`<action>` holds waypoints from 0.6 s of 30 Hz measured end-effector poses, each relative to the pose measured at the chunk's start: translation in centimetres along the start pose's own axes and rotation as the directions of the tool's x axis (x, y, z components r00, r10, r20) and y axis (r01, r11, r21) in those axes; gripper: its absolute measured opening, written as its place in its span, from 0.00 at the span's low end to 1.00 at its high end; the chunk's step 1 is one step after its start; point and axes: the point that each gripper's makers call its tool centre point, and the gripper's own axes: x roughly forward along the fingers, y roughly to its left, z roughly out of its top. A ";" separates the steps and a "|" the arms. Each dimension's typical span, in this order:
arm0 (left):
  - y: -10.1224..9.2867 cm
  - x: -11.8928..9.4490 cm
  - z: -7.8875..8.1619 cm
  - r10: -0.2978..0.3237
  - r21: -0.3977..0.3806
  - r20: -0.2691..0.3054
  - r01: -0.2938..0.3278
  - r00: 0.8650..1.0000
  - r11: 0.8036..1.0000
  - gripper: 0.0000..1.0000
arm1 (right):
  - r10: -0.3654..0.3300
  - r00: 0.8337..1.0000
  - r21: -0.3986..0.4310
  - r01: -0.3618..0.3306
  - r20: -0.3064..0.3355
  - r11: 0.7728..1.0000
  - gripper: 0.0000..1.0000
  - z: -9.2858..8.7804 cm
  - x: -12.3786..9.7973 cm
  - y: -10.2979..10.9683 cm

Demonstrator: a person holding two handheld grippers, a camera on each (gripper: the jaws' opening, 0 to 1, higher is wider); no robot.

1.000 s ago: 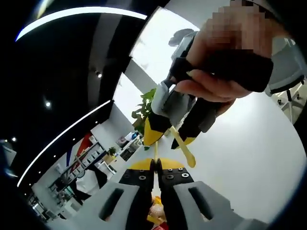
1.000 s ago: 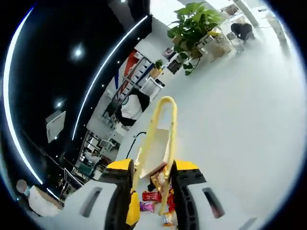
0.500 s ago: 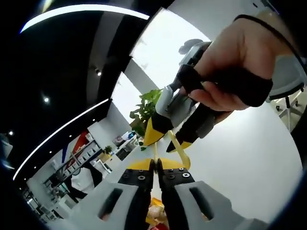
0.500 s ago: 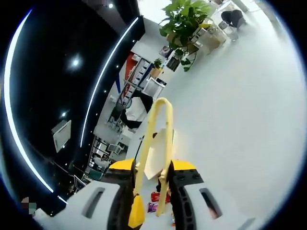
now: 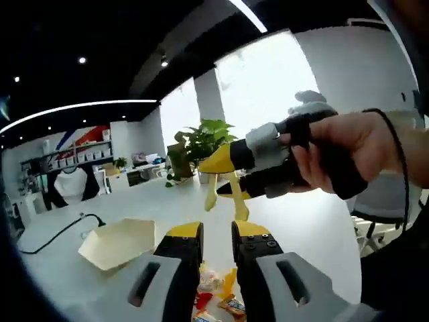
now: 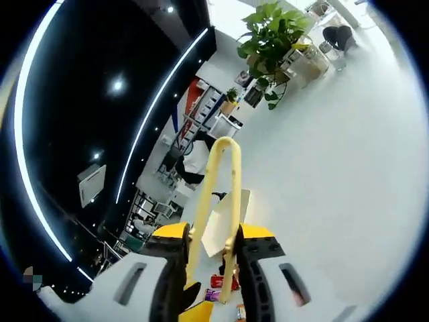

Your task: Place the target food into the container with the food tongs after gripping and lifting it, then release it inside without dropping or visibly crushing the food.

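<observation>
Aiming: the snacks (image 5: 213, 295), small wrapped pieces, lie in a loose heap on the white table (image 5: 315, 235), just beside the left gripper (image 5: 217, 236), whose jaws stand slightly apart on nothing.
Tongs: the yellow tongs (image 6: 216, 201) are clamped between the right gripper (image 6: 213, 247) jaws; their two tips hang apart and hold nothing in the left gripper view.
Container: the pale paper tray (image 5: 119, 241) sits near the heap.
Advice: lower the tips over one piece, squeeze gently, lift level.
</observation>
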 end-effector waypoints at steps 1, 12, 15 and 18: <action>0.0 0.0 0.0 -0.016 -0.057 0.007 0.017 1.000 0.998 0.23 | 0.001 1.000 -0.006 -0.001 -0.002 1.000 0.24 0.0 0.0 0.1; 0.5 -0.7 2.2 -0.112 -0.569 0.250 0.239 0.962 0.787 0.24 | 0.055 0.998 -0.169 -0.055 -0.005 0.984 0.25 0.1 -0.5 2.3; 0.5 -1.1 3.7 -0.128 -0.703 0.365 0.363 0.922 0.611 0.24 | 0.075 0.997 -0.180 -0.075 -0.005 0.981 0.25 0.1 -0.5 2.8; 1.0 -1.2 4.1 -0.103 -0.763 0.429 0.421 0.897 0.491 0.23 | 0.097 0.995 -0.186 -0.095 -0.003 0.978 0.25 0.0 -0.5 3.2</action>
